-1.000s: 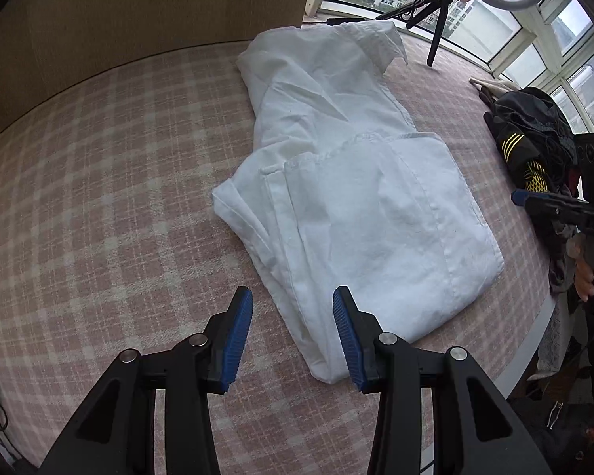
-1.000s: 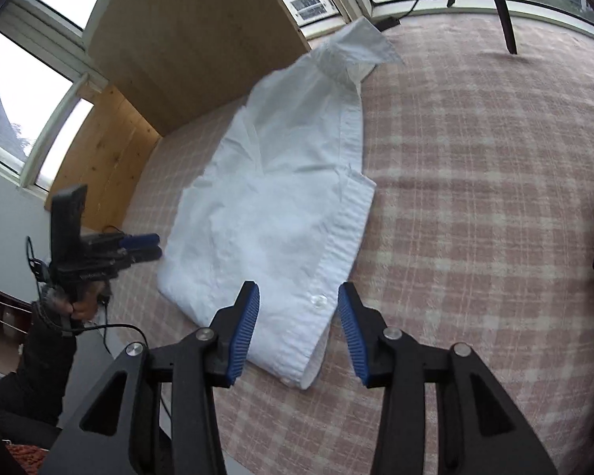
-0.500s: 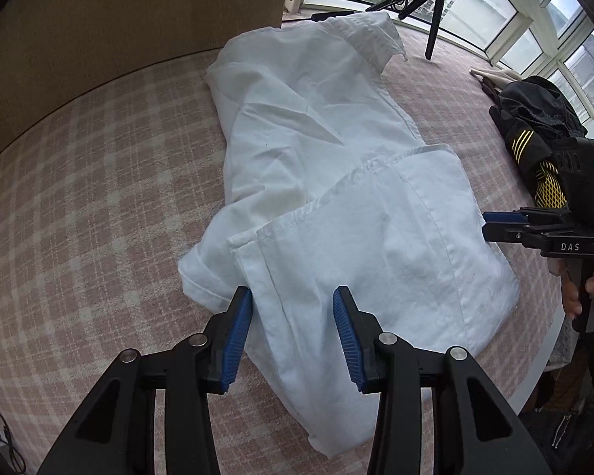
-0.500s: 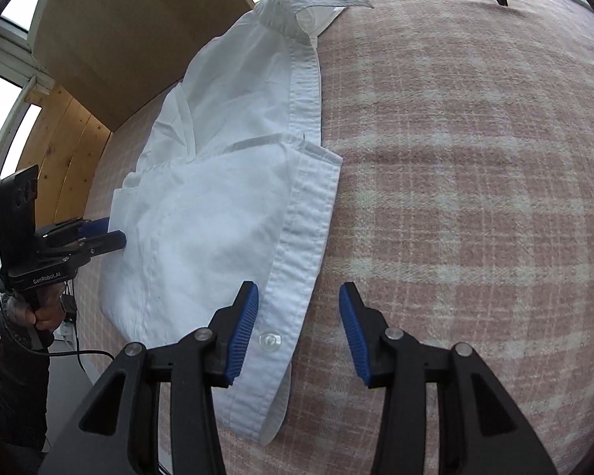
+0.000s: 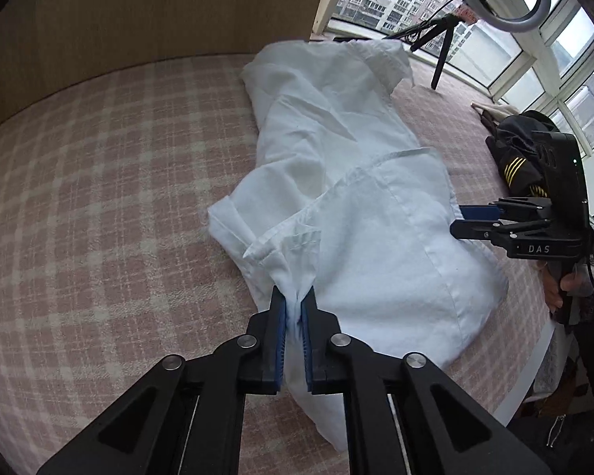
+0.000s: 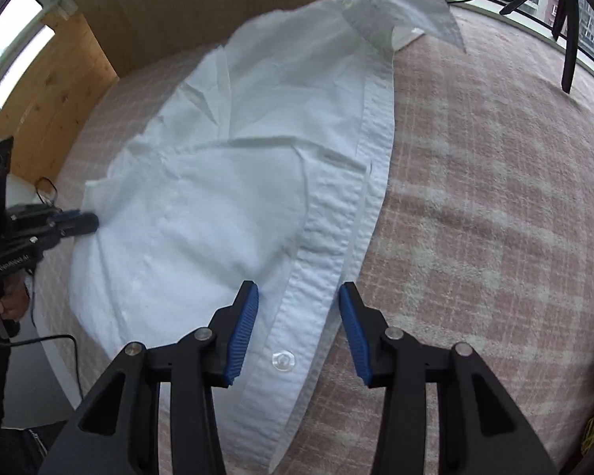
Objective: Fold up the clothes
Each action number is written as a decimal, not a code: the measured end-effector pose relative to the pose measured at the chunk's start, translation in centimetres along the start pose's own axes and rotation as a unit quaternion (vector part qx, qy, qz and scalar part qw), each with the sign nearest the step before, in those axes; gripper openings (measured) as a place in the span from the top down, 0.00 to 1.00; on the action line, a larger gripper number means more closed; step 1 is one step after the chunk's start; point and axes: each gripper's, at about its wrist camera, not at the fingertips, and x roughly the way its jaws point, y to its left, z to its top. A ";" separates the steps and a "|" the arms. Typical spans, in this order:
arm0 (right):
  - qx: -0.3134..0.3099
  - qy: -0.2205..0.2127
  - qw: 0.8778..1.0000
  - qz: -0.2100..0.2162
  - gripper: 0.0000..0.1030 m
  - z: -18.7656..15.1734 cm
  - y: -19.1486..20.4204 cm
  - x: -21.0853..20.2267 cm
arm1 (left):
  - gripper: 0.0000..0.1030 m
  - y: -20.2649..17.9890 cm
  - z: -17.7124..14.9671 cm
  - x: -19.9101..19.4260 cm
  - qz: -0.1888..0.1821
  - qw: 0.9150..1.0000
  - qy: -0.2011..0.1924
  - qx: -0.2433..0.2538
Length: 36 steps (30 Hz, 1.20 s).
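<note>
The white shirt lies partly folded on the pink checked bedspread, collar at the far end from me. Half a second ago my left gripper stood open over the hem; now it has closed and pinches a bunched fold of the shirt's lower corner between its blue pads. My right gripper has moved in over the button placket and remains open, its fingers straddling the strip, with a clear button just below the gap. The shirt stretches ahead of both grippers. Beyond my left gripper, past the shirt, a dark jacket lies near the windows.
</note>
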 end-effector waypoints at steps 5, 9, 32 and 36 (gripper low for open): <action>-0.023 -0.002 0.999 -0.026 0.59 -0.2 1.1 -1.0 | 0.78 -0.2 1.0 -2.6 0.033 0.999 -0.031 -0.005; -0.043 -0.054 0.997 0.016 0.59 0.8 2.1 -3.2 | 0.77 -2.9 0.6 -5.5 0.002 0.997 -0.068 0.031; -0.111 -0.025 0.993 -0.035 0.59 -2.2 6.8 0.8 | 0.70 -6.5 0.5 3.2 0.017 0.992 0.006 0.122; -0.109 0.032 0.993 -0.037 0.59 -4.3 5.8 0.6 | 0.80 -2.9 0.0 1.6 0.015 0.996 0.009 0.092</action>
